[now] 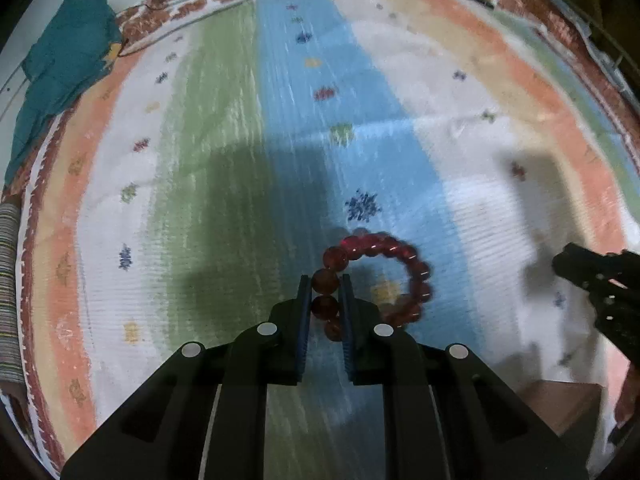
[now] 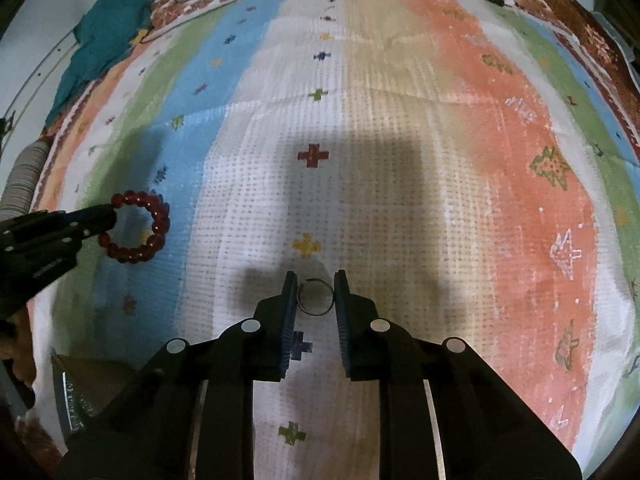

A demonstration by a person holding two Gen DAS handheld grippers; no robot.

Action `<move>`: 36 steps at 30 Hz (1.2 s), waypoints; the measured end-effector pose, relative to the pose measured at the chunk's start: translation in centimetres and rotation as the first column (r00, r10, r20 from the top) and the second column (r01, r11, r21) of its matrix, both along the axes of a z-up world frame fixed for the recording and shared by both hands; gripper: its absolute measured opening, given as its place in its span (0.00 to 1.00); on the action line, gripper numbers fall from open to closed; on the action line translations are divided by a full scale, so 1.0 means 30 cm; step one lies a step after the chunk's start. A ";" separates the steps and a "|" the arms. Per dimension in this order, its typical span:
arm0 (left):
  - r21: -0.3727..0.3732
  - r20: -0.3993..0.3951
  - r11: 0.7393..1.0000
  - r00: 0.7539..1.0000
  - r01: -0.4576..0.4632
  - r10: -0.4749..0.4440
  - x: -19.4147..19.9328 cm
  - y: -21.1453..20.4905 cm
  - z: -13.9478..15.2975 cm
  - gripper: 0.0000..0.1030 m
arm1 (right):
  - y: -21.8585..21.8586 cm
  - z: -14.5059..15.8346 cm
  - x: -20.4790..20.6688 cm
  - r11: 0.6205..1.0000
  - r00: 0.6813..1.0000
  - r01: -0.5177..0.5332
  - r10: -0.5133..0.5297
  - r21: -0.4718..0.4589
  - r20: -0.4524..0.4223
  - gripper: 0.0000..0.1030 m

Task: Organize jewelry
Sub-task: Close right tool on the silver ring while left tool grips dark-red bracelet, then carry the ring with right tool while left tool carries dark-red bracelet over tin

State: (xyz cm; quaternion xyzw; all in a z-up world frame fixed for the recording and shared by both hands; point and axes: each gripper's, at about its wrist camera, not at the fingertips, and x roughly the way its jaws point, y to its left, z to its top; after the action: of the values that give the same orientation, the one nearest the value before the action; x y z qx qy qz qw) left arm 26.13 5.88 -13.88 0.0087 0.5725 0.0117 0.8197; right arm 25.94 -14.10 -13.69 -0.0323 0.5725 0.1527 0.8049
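My left gripper [image 1: 325, 286] is shut on a red bead bracelet [image 1: 400, 258], pinching the beads on its left side; the rest of the loop hangs out to the right above the striped cloth. It also shows in the right wrist view [image 2: 156, 220], held by the left gripper [image 2: 110, 216] at the far left. My right gripper [image 2: 315, 285] is shut on a thin silver ring [image 2: 315, 297], which sits upright between the fingertips. The right gripper shows in the left wrist view [image 1: 560, 262] at the right edge.
A striped, patterned cloth [image 2: 460, 120] covers the work surface. A crumpled teal cloth [image 1: 64, 60] lies at the far left edge. A brown box [image 1: 560, 404] sits at the near right in the left wrist view.
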 end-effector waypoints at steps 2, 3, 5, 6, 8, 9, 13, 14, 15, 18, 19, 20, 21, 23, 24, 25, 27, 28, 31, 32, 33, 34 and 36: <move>-0.019 0.020 1.000 1.000 0.005 -0.005 -0.023 -0.004 0.033 0.13 | -0.005 0.019 -0.011 1.000 1.000 0.000 0.000 0.002 0.016 0.19; -0.023 0.026 1.000 1.000 0.008 -0.007 -0.030 -0.009 0.044 0.13 | -0.007 0.028 -0.018 1.000 1.000 0.001 -0.002 0.004 0.021 0.19; -0.033 0.041 0.999 0.999 0.013 -0.012 -0.050 -0.020 0.067 0.12 | -0.012 0.041 -0.026 1.000 1.000 0.005 -0.005 -0.004 0.030 0.19; -0.039 0.049 0.999 0.999 0.017 -0.015 -0.059 -0.027 0.077 0.13 | -0.014 0.047 -0.032 1.000 0.999 0.005 -0.005 -0.004 0.035 0.19; -0.051 0.054 0.998 0.998 0.034 -0.031 -0.069 -0.043 0.096 0.13 | -0.022 0.062 -0.043 1.000 0.999 0.007 -0.007 0.001 0.046 0.19; -0.054 0.060 0.998 0.997 0.043 -0.039 -0.070 -0.042 0.102 0.13 | -0.024 0.068 -0.048 1.000 0.999 0.008 -0.008 0.004 0.050 0.19; -0.057 0.094 0.997 0.994 0.053 -0.047 -0.094 -0.065 0.148 0.13 | -0.022 0.095 -0.070 1.000 0.997 0.005 -0.007 0.018 0.075 0.19; -0.061 0.101 0.997 0.994 0.051 -0.045 -0.103 -0.068 0.160 0.13 | -0.019 0.103 -0.076 1.000 0.997 0.003 -0.004 0.020 0.082 0.19; -0.061 0.108 0.997 0.993 0.052 -0.045 -0.105 -0.068 0.167 0.12 | -0.017 0.108 -0.080 1.000 0.996 0.000 -0.002 0.022 0.086 0.19; -0.062 0.124 0.997 0.991 0.057 -0.049 -0.119 -0.072 0.190 0.12 | -0.010 0.128 -0.097 1.000 0.995 -0.005 0.005 0.002 0.098 0.19; -0.064 0.129 0.996 0.990 0.059 -0.050 -0.125 -0.075 0.198 0.13 | -0.008 0.136 -0.102 1.000 0.995 -0.007 0.006 0.003 0.103 0.19; -0.065 0.135 0.996 0.989 0.062 -0.053 -0.132 -0.078 0.208 0.13 | -0.008 0.147 -0.110 1.000 0.994 -0.009 0.008 0.009 0.109 0.19; -0.066 0.145 0.996 0.988 0.064 -0.054 -0.141 -0.081 0.220 0.13 | -0.006 0.157 -0.116 1.000 0.993 -0.010 0.009 0.015 0.114 0.19; -0.082 0.162 0.995 0.986 0.061 -0.047 -0.162 -0.081 0.243 0.13 | -0.003 0.180 -0.134 1.000 0.991 -0.020 0.017 0.022 0.129 0.19; -0.086 0.166 0.994 0.985 0.063 -0.048 -0.171 -0.083 0.250 0.13 | -0.001 0.191 -0.143 0.999 0.990 -0.025 0.022 0.023 0.137 0.19; -0.089 0.175 0.994 0.983 0.067 -0.051 -0.185 -0.087 0.261 0.13 | 0.002 0.202 -0.152 0.999 0.989 -0.031 0.027 0.023 0.147 0.19; -0.091 0.187 0.993 0.981 0.074 -0.056 -0.205 -0.091 0.275 0.13 | 0.006 0.218 -0.164 0.999 0.986 -0.037 0.032 0.027 0.163 0.19; -0.092 0.193 0.993 0.980 0.077 -0.058 -0.214 -0.094 0.283 0.13 | 0.008 0.227 -0.170 0.999 0.985 -0.039 0.034 0.031 0.170 0.19; -0.106 0.210 0.991 0.976 0.085 -0.061 -0.242 -0.098 0.305 0.13 | 0.019 0.252 -0.188 0.998 0.980 -0.051 0.042 0.040 0.193 0.19; -0.110 0.217 0.990 0.974 0.087 -0.062 -0.253 -0.100 0.313 0.13 | 0.022 0.259 -0.198 0.998 0.978 -0.056 0.046 0.042 0.203 0.19; -0.112 0.223 0.990 0.973 0.088 -0.062 -0.260 -0.103 0.319 0.13 | 0.025 0.265 -0.206 0.997 0.977 -0.060 0.050 0.041 0.209 0.19; -0.113 0.228 0.990 0.972 0.090 -0.062 -0.269 -0.107 0.323 0.13 | 0.026 0.269 -0.212 0.997 0.976 -0.063 0.053 0.040 0.213 0.19; -0.116 0.234 0.989 0.970 0.096 -0.066 -0.282 -0.115 0.331 0.13 | 0.031 0.276 -0.228 0.997 0.973 -0.071 0.061 0.040 0.221 0.19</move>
State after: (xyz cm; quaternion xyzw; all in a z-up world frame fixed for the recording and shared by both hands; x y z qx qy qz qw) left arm 17.66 2.44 -3.94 -0.0211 0.4726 -0.0570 0.8792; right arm 19.08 -13.18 -5.40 -0.0487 0.4750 0.1886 0.8581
